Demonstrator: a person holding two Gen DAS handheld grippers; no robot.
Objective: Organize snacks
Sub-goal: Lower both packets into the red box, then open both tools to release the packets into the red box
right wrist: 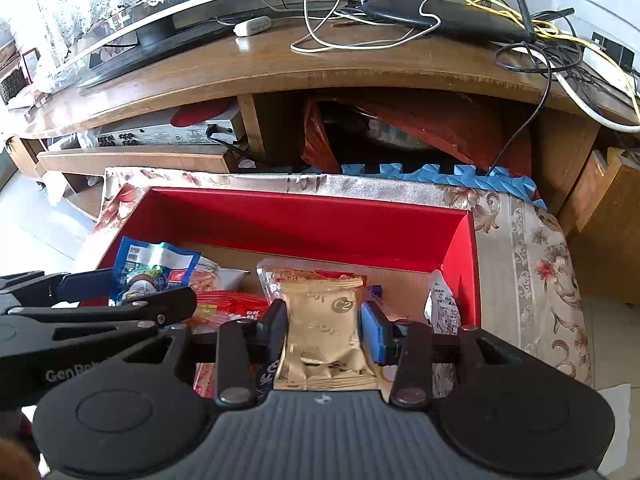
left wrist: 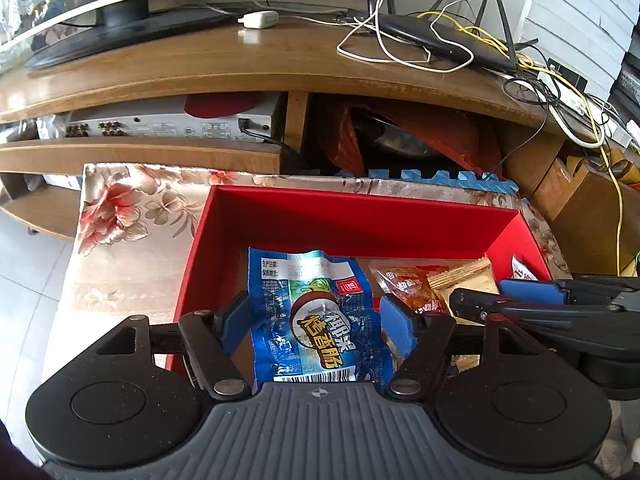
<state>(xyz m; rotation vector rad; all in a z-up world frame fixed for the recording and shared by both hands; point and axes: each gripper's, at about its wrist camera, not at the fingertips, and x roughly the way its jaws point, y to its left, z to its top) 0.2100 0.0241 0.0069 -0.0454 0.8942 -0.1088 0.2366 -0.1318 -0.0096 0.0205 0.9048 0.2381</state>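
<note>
Crinkled gold packet (right wrist: pixel 326 330), glossy blue pouch (left wrist: pixel 316 320)

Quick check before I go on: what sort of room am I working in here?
Most likely a home living room: a wooden TV stand carries a television and a router, and the red box of snacks sits on a floral cloth.

Low table (right wrist: pixel 532 256) draped in floral cloth (left wrist: pixel 128 216), before a wooden TV stand. Directly on the cloth: open red box (right wrist: pixel 312 220), filling most of the top, far wall toward 12 o'clock. Bare cloth at 9 o'clock in the left wrist view, at 3 o'clock in the right.
</note>
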